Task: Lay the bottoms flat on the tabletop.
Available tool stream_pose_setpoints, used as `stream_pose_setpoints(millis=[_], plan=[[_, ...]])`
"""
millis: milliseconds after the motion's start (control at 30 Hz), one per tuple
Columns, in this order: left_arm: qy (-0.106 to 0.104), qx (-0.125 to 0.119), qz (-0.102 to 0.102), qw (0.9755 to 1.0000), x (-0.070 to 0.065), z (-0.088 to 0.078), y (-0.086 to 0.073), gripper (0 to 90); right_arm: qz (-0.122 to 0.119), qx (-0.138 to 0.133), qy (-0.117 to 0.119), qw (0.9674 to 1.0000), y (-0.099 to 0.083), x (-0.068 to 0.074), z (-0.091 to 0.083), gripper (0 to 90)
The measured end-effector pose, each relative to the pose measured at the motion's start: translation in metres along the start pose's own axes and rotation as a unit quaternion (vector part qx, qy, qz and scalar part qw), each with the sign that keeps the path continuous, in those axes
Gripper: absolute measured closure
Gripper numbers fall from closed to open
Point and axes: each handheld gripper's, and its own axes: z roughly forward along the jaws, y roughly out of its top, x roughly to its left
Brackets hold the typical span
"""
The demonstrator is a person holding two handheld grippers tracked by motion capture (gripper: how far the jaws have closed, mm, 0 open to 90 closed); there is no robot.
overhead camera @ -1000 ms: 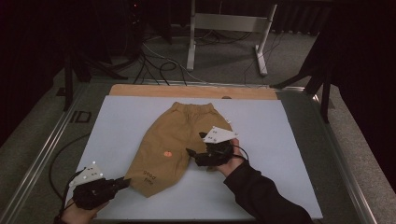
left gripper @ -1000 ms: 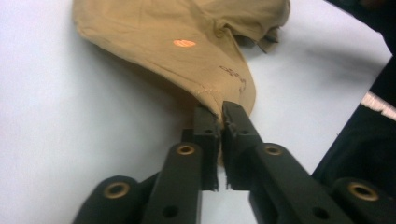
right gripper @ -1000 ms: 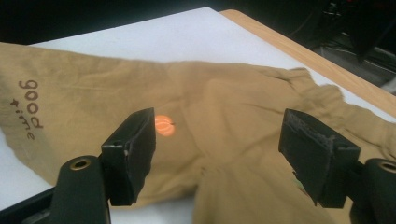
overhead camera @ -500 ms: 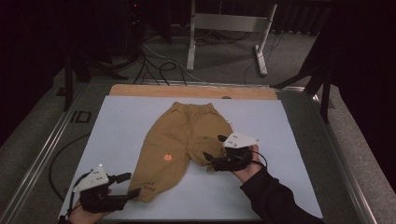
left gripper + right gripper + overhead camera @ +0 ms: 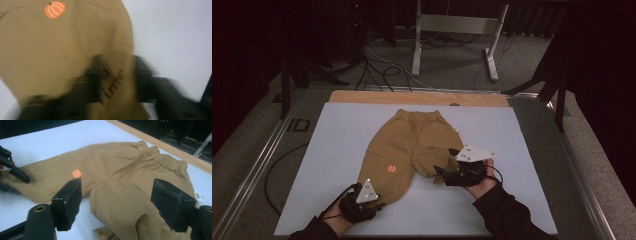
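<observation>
Tan child's trousers [image 5: 412, 145] lie flat on the pale mat [image 5: 337, 130], waistband at the far side, with an orange pumpkin print [image 5: 55, 9] on the left leg. My left gripper [image 5: 379, 204] sits at that leg's near hem. Its jaws have just been closing, and the blurred left gripper view has them [image 5: 113, 80] pressed on a fold of printed hem fabric. My right gripper [image 5: 443, 167] hovers over the right leg's hem. Its jaws [image 5: 116, 195] have closed a little but stand wide open, with the cloth [image 5: 120, 170] beneath them untouched.
A wooden strip [image 5: 417, 98] borders the mat's far edge. Metal rails [image 5: 267, 150] run along both sides of the table. Cables and a metal stand [image 5: 452, 30] lie on the dark floor beyond. Bare mat spreads to the left and right of the trousers.
My left gripper has slid right along the near edge, sunk onto the left leg's hem and closed on it. My right gripper shifted right from the crotch to the right leg's hem.
</observation>
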Motion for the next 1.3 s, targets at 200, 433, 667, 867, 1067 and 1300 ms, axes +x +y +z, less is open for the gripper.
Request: stream_pose_setpoints(millis=[200,433,667,867,1067,1300], plan=[[-0.085,-0.059,-0.125,0.9867,0.030,-0.003,-0.002,89.2,0.006,0.004,0.002,1.0000,-0.001,-0.002,0.001,25.7],[0.019,-0.024,-0.135,0.9904,0.046,0.004,-0.013,56.7,0.004,0.004,0.004,1.0000,-0.002,-0.001,0.002,25.6],[0.096,0.012,-0.065,0.9932,0.036,0.002,-0.013,53.9,0.005,0.011,0.002,0.9999,-0.002,-0.001,0.003,25.7],[0.081,-0.060,-0.063,0.9929,0.024,-0.031,-0.006,56.0,0.004,0.007,0.002,1.0000,-0.001,-0.001,0.001,25.7],[0.027,-0.081,0.018,0.9962,-0.020,-0.047,0.001,66.1,0.010,0.007,0.002,0.9999,-0.001,-0.002,0.001,26.0],[-0.037,-0.015,0.071,0.9967,-0.046,-0.031,-0.002,78.2,0.006,0.007,0.006,0.9999,-0.001,-0.001,0.001,28.6]])
